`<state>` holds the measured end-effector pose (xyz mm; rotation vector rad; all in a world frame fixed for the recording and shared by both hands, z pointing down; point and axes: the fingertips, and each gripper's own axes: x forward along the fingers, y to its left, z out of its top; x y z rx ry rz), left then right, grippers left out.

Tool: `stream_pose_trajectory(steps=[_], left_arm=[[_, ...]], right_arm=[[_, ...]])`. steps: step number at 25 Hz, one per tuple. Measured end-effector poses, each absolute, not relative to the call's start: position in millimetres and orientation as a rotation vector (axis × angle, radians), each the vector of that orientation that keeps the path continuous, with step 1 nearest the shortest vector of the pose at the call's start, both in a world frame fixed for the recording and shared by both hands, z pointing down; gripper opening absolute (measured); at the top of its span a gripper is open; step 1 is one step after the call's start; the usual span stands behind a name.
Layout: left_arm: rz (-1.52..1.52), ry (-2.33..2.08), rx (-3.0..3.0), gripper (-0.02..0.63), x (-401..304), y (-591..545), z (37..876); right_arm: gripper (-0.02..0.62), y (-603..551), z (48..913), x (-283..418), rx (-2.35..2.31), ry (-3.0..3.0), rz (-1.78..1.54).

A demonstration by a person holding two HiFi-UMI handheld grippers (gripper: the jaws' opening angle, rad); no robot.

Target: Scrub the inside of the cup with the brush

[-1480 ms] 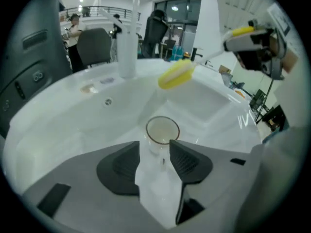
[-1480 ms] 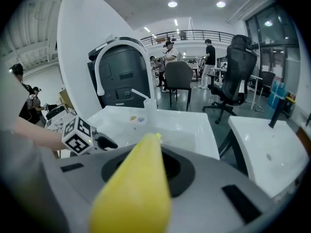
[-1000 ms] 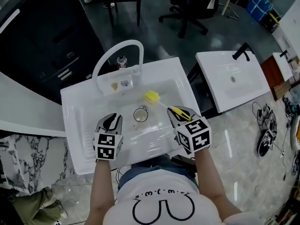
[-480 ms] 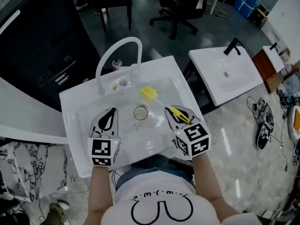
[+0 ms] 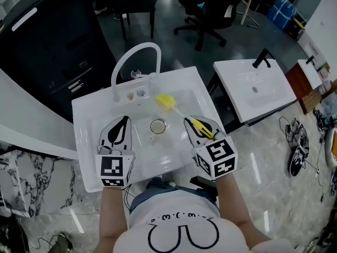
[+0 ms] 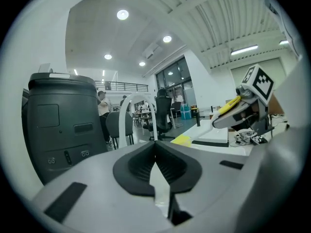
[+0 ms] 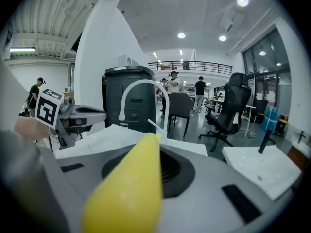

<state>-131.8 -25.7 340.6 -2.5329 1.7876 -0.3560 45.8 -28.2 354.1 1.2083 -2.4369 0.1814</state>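
Gripping state, left: the left gripper (image 5: pixel 122 124) is seen clenched, its dark pads pressed together with nothing caught between them; it is held over the left part of the basin.
Gripping state, right: the right gripper (image 5: pixel 194 124) is closed on the brush (image 5: pixel 179 115), whose yellow handle (image 5: pixel 202 126) is clamped between the jaws and fills the foreground of the right gripper view.
Brush: a thin white shaft is carried from the handle toward the far left and ends in the yellow brush head (image 5: pixel 165 102). The head is placed over the far part of the basin, near the foot of the faucet. Whether it touches the basin cannot be told.
Cup: the cup (image 5: pixel 158 126) is seen from above as a pale ring, set upright in the middle of the basin. It is located between the two grippers. It is touched by neither gripper, and the brush head is held apart from it, on its far side.
Sink: the white sink (image 5: pixel 100 109) is viewed steeply from above, with both grippers held over it.
Faucet: a white arched faucet (image 5: pixel 131 57) is mounted at the far rim.
Marker cubes: a cube with square markers is carried on the near end of each gripper.
Surroundings: a second white sink (image 5: pixel 274 96) with a black tap (image 5: pixel 261 58) is placed to the right, well apart. An office chair (image 5: pixel 210 9) is seen beyond, and a dark cabinet (image 5: pixel 47 41) at the far left.
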Motion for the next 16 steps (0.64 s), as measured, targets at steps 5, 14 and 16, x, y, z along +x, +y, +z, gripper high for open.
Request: stream_pose_trajectory(steps=[5,14,16], left_arm=[[-0.325,1.794,-2.5,0.015,-128,-17,328],[-0.259,1.776,-2.453,0.015,-123,-12,304],[-0.25,1.77,-2.445,0.015,-122,-11,300]], right_arm=[[0.04,-21,345,50,1.214,-2.462,0.147],[0.04,-19,330,56,1.249,-2.49,0.117],[0.04,-19,328,57,1.249,-2.493,0.112]])
